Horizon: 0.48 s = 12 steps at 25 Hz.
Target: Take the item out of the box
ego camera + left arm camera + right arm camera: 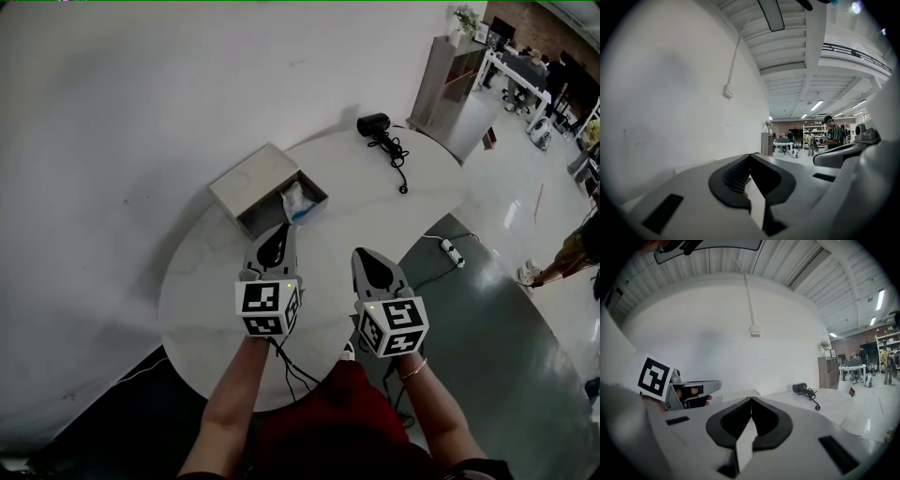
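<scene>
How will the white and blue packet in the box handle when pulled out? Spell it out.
The packet looks crumpled and soft, so it will probably flop rather than hold its shape. It looks small and thin, so it is likely light. The shallow box may slide on the smooth table if tugged.

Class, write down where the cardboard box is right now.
In the head view, the box sits on the far left part of the round white table, just beyond the left gripper, with the black corded device farther right.
</scene>
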Tool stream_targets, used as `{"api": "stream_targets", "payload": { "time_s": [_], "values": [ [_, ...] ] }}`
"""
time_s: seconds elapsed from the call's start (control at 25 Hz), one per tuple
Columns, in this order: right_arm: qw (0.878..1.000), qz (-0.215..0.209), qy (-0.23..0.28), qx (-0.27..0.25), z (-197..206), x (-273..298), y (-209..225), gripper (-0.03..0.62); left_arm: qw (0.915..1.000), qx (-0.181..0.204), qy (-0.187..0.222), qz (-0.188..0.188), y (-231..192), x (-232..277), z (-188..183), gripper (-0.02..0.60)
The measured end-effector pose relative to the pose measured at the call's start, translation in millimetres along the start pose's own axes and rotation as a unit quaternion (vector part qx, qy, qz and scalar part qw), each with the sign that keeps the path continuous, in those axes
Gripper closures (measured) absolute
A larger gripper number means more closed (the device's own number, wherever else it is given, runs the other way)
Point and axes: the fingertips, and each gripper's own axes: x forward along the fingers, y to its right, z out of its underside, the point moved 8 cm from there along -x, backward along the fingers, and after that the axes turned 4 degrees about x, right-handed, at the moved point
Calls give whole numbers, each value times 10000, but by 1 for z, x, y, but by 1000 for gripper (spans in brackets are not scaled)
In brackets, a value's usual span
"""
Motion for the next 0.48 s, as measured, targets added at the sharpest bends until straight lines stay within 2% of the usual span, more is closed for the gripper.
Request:
{"api": "stream_targets", "payload": {
  "time_s": [0.48],
  "values": [
    [9994,-334,-116,33,-8,41,26,579,9989,-129,-418,-182,-19,54,2,560]
  ]
}}
